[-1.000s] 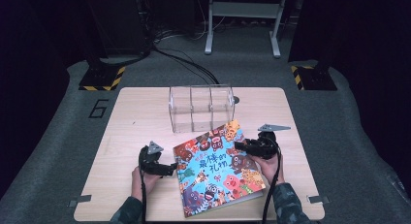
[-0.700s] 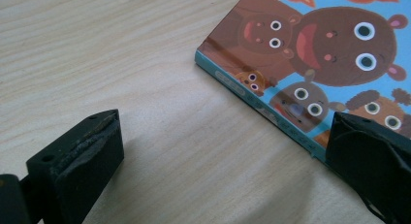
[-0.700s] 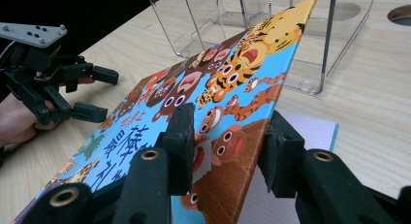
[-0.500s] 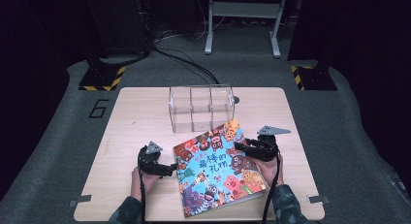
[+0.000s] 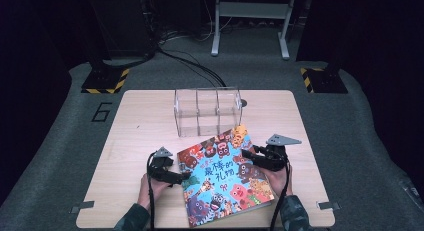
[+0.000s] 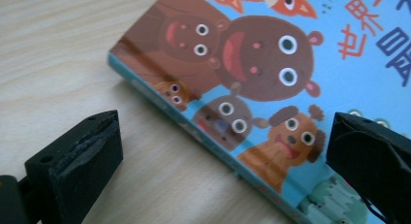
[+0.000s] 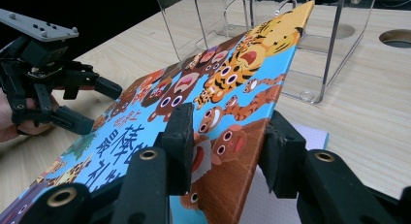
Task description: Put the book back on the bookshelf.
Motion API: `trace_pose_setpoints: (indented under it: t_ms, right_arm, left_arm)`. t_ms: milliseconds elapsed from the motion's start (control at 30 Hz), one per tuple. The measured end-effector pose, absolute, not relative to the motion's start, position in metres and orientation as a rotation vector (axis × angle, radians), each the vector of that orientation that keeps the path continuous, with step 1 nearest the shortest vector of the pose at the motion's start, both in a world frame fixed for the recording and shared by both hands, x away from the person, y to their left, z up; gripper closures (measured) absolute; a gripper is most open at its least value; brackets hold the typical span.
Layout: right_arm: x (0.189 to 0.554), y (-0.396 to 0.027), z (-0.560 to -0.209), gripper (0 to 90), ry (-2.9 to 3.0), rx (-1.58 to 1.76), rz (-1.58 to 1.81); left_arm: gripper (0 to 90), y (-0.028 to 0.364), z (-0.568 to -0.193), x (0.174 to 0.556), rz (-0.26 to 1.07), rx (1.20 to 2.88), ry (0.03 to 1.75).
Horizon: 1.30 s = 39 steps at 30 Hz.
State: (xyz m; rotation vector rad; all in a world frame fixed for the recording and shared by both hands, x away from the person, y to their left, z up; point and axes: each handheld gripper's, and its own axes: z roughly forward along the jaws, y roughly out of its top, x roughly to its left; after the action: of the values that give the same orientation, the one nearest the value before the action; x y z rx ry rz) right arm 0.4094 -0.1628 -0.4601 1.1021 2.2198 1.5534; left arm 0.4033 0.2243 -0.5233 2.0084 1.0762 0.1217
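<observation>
A picture book (image 5: 222, 178) with cartoon animals on a blue cover lies on the wooden table (image 5: 135, 121) near its front edge. My right gripper (image 5: 247, 156) is shut on the cover's right edge. In the right gripper view the pads (image 7: 181, 136) pinch that cover (image 7: 232, 73) and hold it tilted up, with a white page (image 7: 291, 204) below. My left gripper (image 5: 182, 177) is at the book's left side, jaws wide apart. In the left gripper view the gripper (image 6: 223, 132) straddles the spine (image 6: 194, 127), one jaw over bare table, the other over the cover.
A clear acrylic divider box (image 5: 207, 111) stands just behind the book, its far corner close to the raised cover. A round hole (image 7: 395, 38) is in the tabletop behind the box. Dark floor with cables and a metal stand (image 5: 250, 21) lies past the table.
</observation>
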Motion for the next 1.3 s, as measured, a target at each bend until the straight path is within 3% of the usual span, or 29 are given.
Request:
trace_pose_setpoints:
  t_ms: [933,1300]
  right_arm:
    - [0.395,-0.17,-0.464,60.0,2.145,1.083,1.628]
    - [0.4,-0.173,-0.471,59.5,2.173,1.228,1.613]
  left_arm:
    - [0.1,0.214,-0.521,0.409,-0.047,1.943,1.015]
    - [14.0,0.225,-0.517,0.406,-0.021,1.857,1.003]
